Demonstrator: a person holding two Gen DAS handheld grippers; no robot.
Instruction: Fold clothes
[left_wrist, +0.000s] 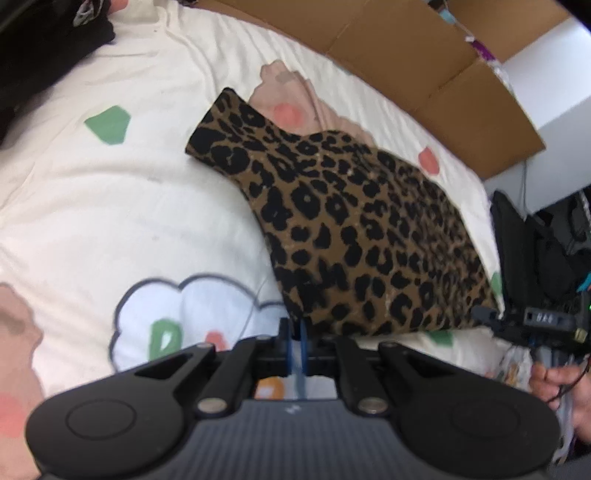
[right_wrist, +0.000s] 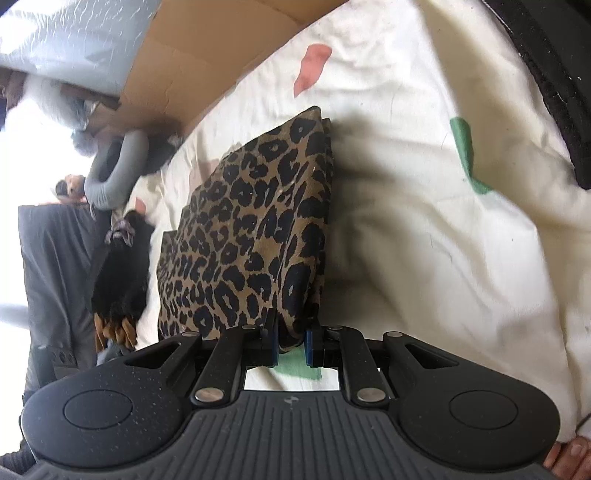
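A leopard-print garment (left_wrist: 354, 236) lies folded on a cream bedspread (left_wrist: 110, 206) with coloured patches. My left gripper (left_wrist: 294, 332) is shut at the garment's near corner; whether cloth sits between its blue pads is hidden. My right gripper (right_wrist: 291, 338) is shut on a bunched corner of the same garment (right_wrist: 251, 236), pinched between its blue pads. The right gripper also shows in the left wrist view (left_wrist: 532, 325) at the garment's right corner.
A cardboard box (left_wrist: 424, 62) runs along the far side of the bed. Black clothing (left_wrist: 40, 44) lies at the upper left. A dark bag (left_wrist: 532, 251) stands at the right edge. A grey neck pillow (right_wrist: 114, 173) and dark clothes (right_wrist: 122, 273) lie beyond the garment.
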